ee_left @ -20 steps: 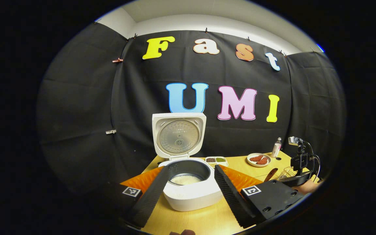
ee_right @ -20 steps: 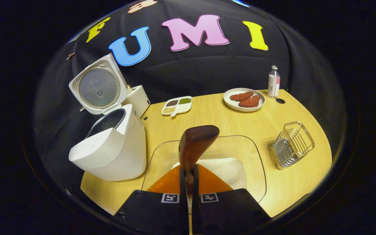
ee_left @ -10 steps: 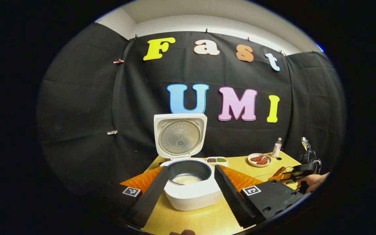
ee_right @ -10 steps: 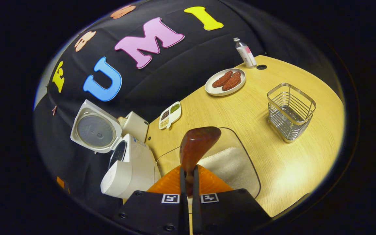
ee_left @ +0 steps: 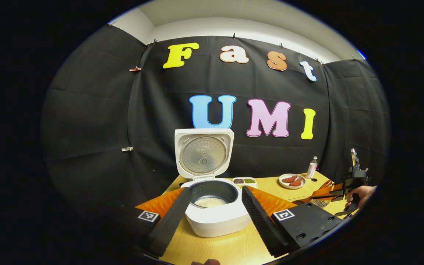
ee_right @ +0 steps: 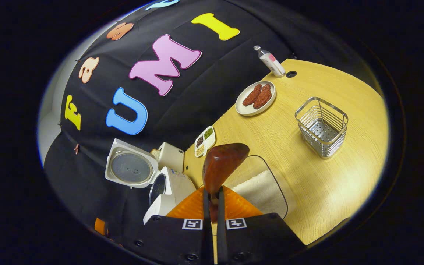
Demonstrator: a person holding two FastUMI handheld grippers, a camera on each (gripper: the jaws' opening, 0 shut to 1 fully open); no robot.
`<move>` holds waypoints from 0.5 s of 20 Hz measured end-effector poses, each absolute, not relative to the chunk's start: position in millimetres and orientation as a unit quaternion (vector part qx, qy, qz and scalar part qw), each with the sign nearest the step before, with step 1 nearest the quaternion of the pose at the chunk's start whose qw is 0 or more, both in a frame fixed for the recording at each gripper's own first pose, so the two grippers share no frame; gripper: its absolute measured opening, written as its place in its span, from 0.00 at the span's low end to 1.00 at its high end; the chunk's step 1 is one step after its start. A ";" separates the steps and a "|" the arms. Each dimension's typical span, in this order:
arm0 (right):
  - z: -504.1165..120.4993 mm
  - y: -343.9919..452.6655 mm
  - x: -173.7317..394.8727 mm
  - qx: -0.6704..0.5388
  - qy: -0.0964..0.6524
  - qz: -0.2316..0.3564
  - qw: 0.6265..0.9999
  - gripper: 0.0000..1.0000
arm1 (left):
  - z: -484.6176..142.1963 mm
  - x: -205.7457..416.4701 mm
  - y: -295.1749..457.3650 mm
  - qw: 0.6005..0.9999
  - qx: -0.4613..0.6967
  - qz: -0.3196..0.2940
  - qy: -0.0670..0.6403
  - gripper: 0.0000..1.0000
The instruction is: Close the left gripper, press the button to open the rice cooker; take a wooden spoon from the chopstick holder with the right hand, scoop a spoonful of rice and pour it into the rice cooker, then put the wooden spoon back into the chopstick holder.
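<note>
Your right gripper (ee_right: 212, 206) is clamped on the wooden spoon (ee_right: 221, 165) above the glass dish (ee_right: 271, 191) of rice; your left gripper (ee_left: 212, 217) stands apart, framing the rice cooker (ee_left: 212, 206), lid up.

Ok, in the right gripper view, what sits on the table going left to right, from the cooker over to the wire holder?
Open rice cooker → divided dish of beans → wooden spoon held in the right hand-held gripper → plate of brown food → wire chopstick holder.
</note>
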State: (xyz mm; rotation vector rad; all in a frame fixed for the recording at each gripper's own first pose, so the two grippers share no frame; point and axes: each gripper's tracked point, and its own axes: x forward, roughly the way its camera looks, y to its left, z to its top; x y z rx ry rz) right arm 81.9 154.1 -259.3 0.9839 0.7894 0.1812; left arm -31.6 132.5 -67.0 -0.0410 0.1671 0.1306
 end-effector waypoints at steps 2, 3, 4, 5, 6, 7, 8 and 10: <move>-251.3 153.2 80.5 0.473 0.374 0.083 0.793 0.08 | -67.6 -33.2 132.5 0.994 -0.023 0.065 0.084 0.97; -245.5 153.3 79.6 0.482 0.375 0.083 0.787 0.08 | -68.7 -33.2 132.5 0.994 -0.024 0.065 0.084 0.97; -239.6 155.6 80.3 0.493 0.379 0.084 0.779 0.08 | -69.1 -33.0 133.0 0.994 -0.026 0.066 0.085 0.97; -232.0 161.0 80.1 0.503 0.382 0.088 0.770 0.08 | -70.6 -32.6 133.6 0.994 -0.027 0.066 0.085 0.97; -223.4 167.0 80.5 0.511 0.385 0.095 0.763 0.08 | -70.5 -33.0 134.1 0.994 -0.029 0.067 0.085 0.97; -213.7 174.3 81.9 0.514 0.384 0.105 0.760 0.08 | -71.9 -32.8 135.3 0.994 -0.030 0.068 0.085 0.97; -202.7 182.3 85.0 0.516 0.381 0.116 0.758 0.08 | -72.4 -32.6 136.6 0.994 -0.030 0.069 0.085 0.97; -176.9 199.2 90.6 0.525 0.372 0.140 0.752 0.08 | -74.1 -32.7 140.1 0.993 -0.032 0.072 0.085 0.97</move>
